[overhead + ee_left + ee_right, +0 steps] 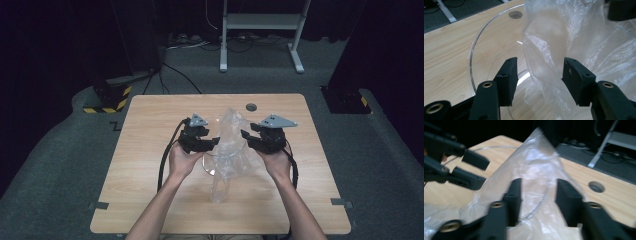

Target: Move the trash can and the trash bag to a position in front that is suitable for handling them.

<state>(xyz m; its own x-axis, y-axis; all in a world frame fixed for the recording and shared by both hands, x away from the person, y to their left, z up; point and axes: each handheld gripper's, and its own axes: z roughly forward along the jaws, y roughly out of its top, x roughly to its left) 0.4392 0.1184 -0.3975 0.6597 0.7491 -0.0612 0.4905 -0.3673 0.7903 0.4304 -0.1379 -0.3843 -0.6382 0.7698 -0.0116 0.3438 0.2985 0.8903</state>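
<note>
While I look down from the high view, the light wooden table (150,165) has bare room to either side of my hands and toward its far edge, where a round grey cable hole (251,107) sits. At the middle, a crumpled clear plastic bag (231,145) stands up out of a clear glass bowl (210,162), with my left gripper (214,142) at its left side and my right gripper (245,135) at its right, both close against the plastic. The bag's loose tail trails toward the near edge.

Through the left gripper view, the bowl's rim curves off to the left over bare wood. My left jaws stand parted; a fold of the bag hangs between them, lying against the right-hand pad (574,77), apart from the other, so nothing is clamped.

Through the right gripper view, which is blurred, my right jaws stand apart with the bag's peak rising beyond the gap; I cannot tell whether the pads touch it. The table's far edge and dark floor lie beyond.
</note>
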